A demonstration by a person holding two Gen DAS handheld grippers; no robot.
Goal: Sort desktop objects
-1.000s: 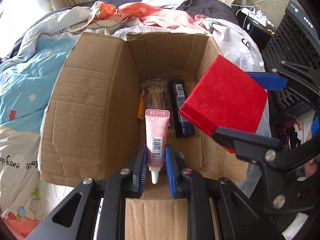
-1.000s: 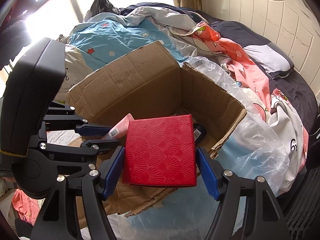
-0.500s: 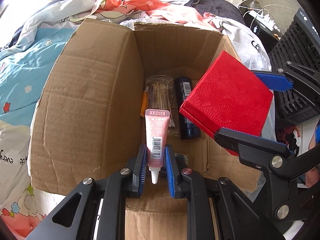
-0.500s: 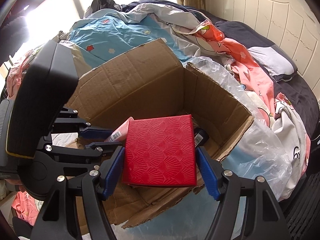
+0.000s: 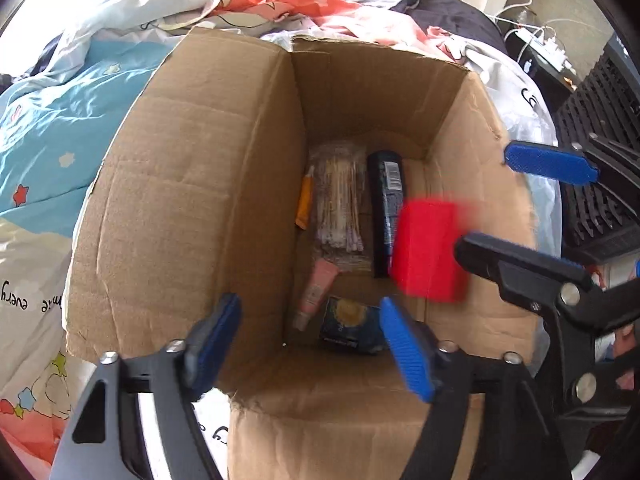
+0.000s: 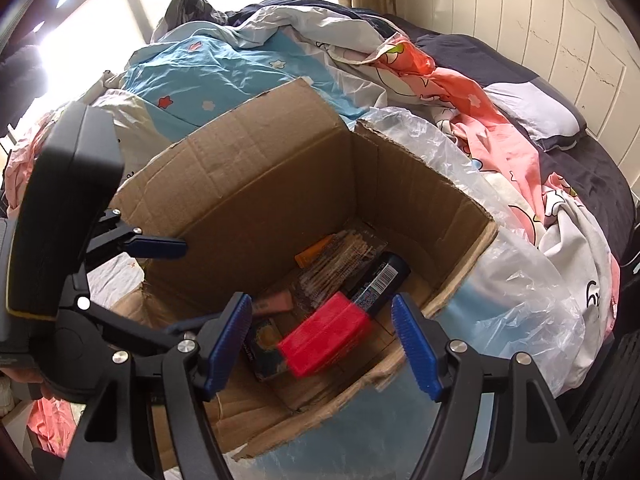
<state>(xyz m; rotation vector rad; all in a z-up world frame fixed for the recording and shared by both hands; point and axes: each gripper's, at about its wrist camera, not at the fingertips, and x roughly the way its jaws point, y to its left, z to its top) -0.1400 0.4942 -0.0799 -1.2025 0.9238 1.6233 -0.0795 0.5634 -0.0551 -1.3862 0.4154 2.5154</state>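
Inside one cardboard box: six items; both tools, left and right, spread apart.

left fingers now spread, pink tube dropped beyond them | right fingers now spread, red box released between them

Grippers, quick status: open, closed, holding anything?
Left gripper: open, holding nothing.
Right gripper: open, holding nothing; the blurred red box is inside the cardboard box.
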